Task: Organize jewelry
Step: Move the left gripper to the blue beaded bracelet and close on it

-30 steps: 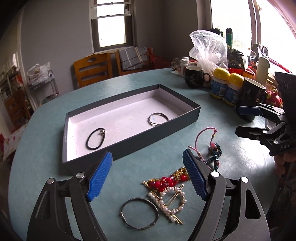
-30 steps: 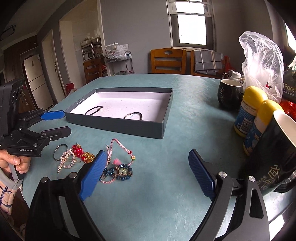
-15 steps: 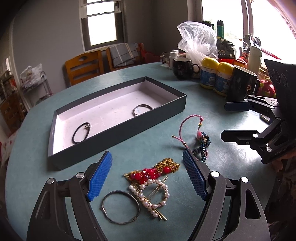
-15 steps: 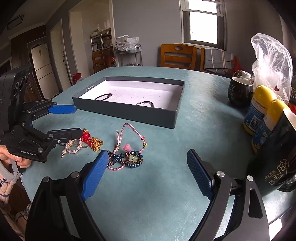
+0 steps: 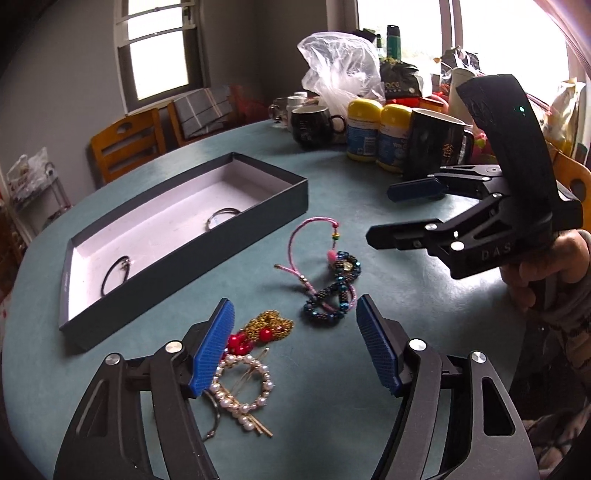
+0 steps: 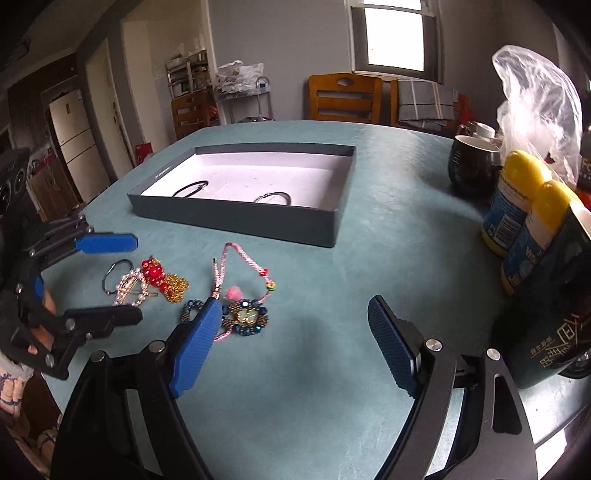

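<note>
Daylight pours through blown-out windows [image 5: 159,48] at upper left and upper right of the left wrist frame, and through one window [image 6: 395,35] at top centre of the right wrist frame. The teal counter [image 6: 388,236] carries a pale sheen and a soft shadow at lower centre. Fisheye curvature bends the edges; corners fall black. Focus stays fairly sharp throughout.

home dining rm | fridge [image 6: 79,147] | wood chairs [image 6: 345,98] | mugs [image 5: 314,127]
</note>
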### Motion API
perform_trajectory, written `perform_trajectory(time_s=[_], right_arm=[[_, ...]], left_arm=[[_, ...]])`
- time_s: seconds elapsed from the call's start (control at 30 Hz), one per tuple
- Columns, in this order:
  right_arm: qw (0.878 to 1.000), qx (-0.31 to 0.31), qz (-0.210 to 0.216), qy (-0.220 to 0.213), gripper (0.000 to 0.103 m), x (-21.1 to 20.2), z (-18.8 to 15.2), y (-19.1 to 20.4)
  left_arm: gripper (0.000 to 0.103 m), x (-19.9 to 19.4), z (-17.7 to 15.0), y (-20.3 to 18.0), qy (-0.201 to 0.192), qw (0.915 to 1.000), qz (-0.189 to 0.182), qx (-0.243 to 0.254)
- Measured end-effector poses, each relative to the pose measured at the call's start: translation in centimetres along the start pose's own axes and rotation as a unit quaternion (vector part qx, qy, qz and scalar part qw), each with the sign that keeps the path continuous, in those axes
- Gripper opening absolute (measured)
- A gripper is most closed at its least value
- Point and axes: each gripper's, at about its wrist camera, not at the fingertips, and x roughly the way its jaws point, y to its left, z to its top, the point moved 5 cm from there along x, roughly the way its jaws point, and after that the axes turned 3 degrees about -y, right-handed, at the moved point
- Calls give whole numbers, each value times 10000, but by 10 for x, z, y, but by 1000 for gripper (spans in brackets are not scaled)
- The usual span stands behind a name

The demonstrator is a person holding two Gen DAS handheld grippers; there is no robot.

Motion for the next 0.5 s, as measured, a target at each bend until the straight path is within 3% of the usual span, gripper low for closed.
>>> perform_trajectory(time_s=[0.07, 0.13, 0.3, 0.5], right_arm=[[9999, 122, -25, -12, 80, -2, -1, -9], [9999, 128, -44, -11, 81, -4, -2, -11], [9997, 228, 55, 54, 82, -4, -2, -14], [9993, 304, 134, 170, 84, 1, -3, -16]], left_arm=[[41, 11, 2, -7, 129, 9998, -138, -32], [31, 24, 2, -10, 315, 9990, -276, -128], [31, 35, 5, -23, 387, 9986, -348, -22], [31, 45, 9, -27, 505, 9986, -118, 134]])
